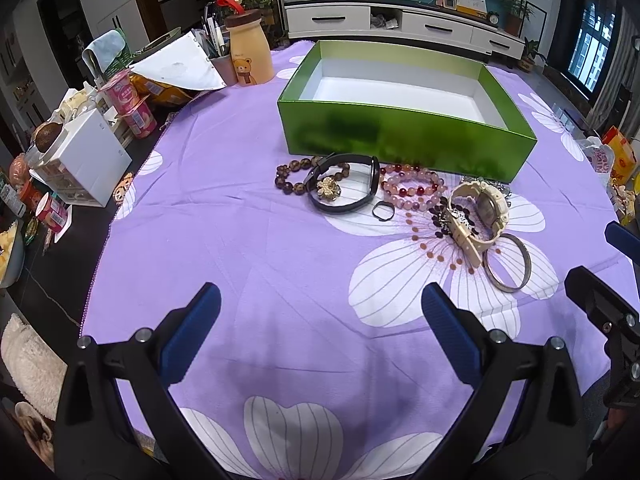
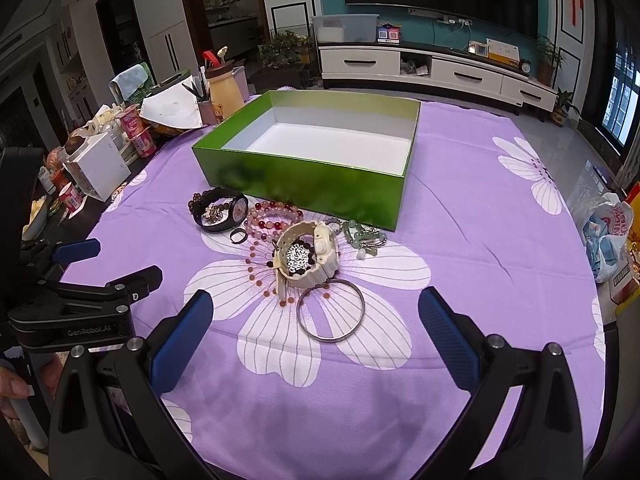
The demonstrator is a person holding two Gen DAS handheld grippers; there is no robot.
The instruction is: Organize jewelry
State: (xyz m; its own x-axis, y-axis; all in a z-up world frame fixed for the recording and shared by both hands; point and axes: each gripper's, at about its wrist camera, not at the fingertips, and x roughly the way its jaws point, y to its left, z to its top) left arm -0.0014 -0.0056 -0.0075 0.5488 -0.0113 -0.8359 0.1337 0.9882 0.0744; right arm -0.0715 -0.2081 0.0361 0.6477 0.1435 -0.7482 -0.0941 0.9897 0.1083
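Observation:
An empty green box (image 1: 400, 136) (image 2: 304, 184) with a white inside stands on the purple flowered cloth. In front of it lie a brown bead bracelet (image 1: 288, 178), a black watch (image 1: 344, 188) (image 2: 220, 210), a small dark ring (image 1: 383, 211) (image 2: 238, 236), pink bead bracelets (image 1: 412, 190) (image 2: 272, 218), a cream watch (image 1: 478, 210) (image 2: 310, 254), a silver bangle (image 1: 507, 263) (image 2: 331, 310) and a green bead bracelet (image 2: 362, 236). My left gripper (image 1: 320, 320) is open and empty, well short of the jewelry. My right gripper (image 2: 316, 324) is open and empty, with the bangle between its fingers' line.
Left of the cloth stand a bear-print bottle (image 1: 248, 54), pink yogurt cups (image 1: 134, 106), a white box (image 1: 86, 160) and snacks. A plastic bag (image 2: 608, 236) lies at the right edge. The other gripper shows at the side of each view (image 1: 608, 304) (image 2: 80, 280).

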